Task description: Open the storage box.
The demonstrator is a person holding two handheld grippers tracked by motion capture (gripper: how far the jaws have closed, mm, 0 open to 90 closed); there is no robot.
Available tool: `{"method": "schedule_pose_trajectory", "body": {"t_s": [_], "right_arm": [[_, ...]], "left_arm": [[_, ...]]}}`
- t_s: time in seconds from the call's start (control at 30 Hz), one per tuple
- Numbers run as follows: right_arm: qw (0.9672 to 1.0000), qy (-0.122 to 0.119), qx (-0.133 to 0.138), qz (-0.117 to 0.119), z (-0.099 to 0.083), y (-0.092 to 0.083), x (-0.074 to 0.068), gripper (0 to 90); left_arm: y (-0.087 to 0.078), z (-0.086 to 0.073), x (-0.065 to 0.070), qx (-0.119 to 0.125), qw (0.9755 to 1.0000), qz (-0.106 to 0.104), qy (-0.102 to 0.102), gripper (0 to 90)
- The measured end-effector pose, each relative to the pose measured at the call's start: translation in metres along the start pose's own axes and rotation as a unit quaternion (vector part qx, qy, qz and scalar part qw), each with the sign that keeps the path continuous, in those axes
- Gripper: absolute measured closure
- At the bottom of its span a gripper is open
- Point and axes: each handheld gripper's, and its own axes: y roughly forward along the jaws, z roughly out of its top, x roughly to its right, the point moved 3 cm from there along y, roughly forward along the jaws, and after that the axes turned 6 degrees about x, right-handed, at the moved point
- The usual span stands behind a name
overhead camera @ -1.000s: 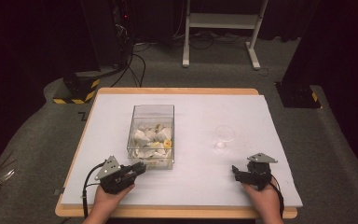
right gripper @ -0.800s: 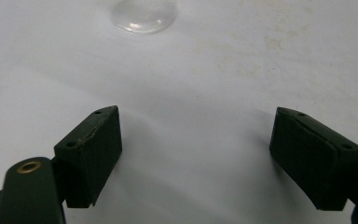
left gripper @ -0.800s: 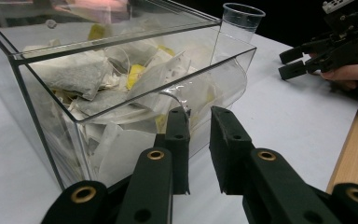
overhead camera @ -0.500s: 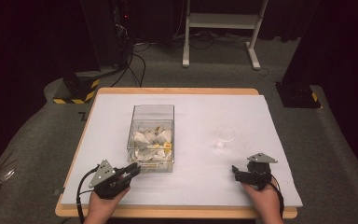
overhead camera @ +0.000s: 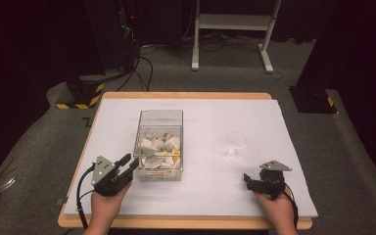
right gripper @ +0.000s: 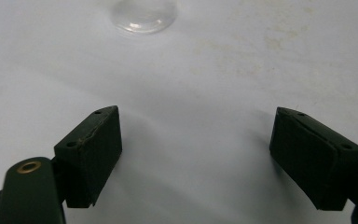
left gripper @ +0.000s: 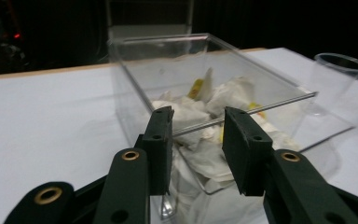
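White tabletop (overhead camera: pixel 284 127) amid dark surroundings. Near its front edge, left gripper (overhead camera: pixel 129 164) at clear box (overhead camera: pixel 160 142) of crumpled wrappers (overhead camera: pixel 159 149), jaws just opening, gripping nothing. Toward front right corner, right gripper (overhead camera: pixel 247 179), jaws wide apart, near clear cup (overhead camera: pixel 236 144).

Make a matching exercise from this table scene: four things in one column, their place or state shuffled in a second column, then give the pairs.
Things:
1. clear box
2. plastic cup
3. left gripper
4. right gripper

Places or states:
A. jaws wide apart over the bare white table cover
B. stands empty, right of the box
C. holds crumpled white wrappers with some yellow
D. at the box's near left corner, jaws partly apart, gripping nothing

Pairs: 1-C, 2-B, 3-D, 4-A
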Motion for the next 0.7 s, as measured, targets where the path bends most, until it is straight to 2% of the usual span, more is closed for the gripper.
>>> {"method": "schedule_pose_trajectory", "body": {"t_s": [0.13, 0.23, 0.37, 0.5, 0.57, 0.7], "right_arm": [[1.0, 0.0, 0.0, 0.0, 0.0, 0.0, 0.0, 16.9], [1.0, 0.0, 0.0, 0.0, 0.0, 0.0, 0.0, 16.8], [1.0, 0.0, 0.0, 0.0, 0.0, 0.0, 0.0, 16.9], [1.0, 0.0, 0.0, 0.0, 0.0, 0.0, 0.0, 16.8], [1.0, 0.0, 0.0, 0.0, 0.0, 0.0, 0.0, 16.8], [1.0, 0.0, 0.0, 0.0, 0.0, 0.0, 0.0, 16.8]], "left_arm": [[0.009, -0.004, 0.001, -0.01, 0.9999, 0.01, -0.003, 63.1], [0.009, -0.005, 0.002, -0.004, 0.9997, 0.025, -0.002, 66.5], [0.008, -0.011, 0.002, -0.011, 0.9994, 0.032, 0.0, 70.4], [0.007, -0.015, 0.001, -0.014, 0.9996, 0.022, -0.013, 74.5], [0.006, -0.014, 0.003, -0.015, 0.9996, 0.021, -0.012, 78.2], [0.005, -0.015, 0.003, -0.016, 0.9996, 0.019, -0.015, 78.8]]}}
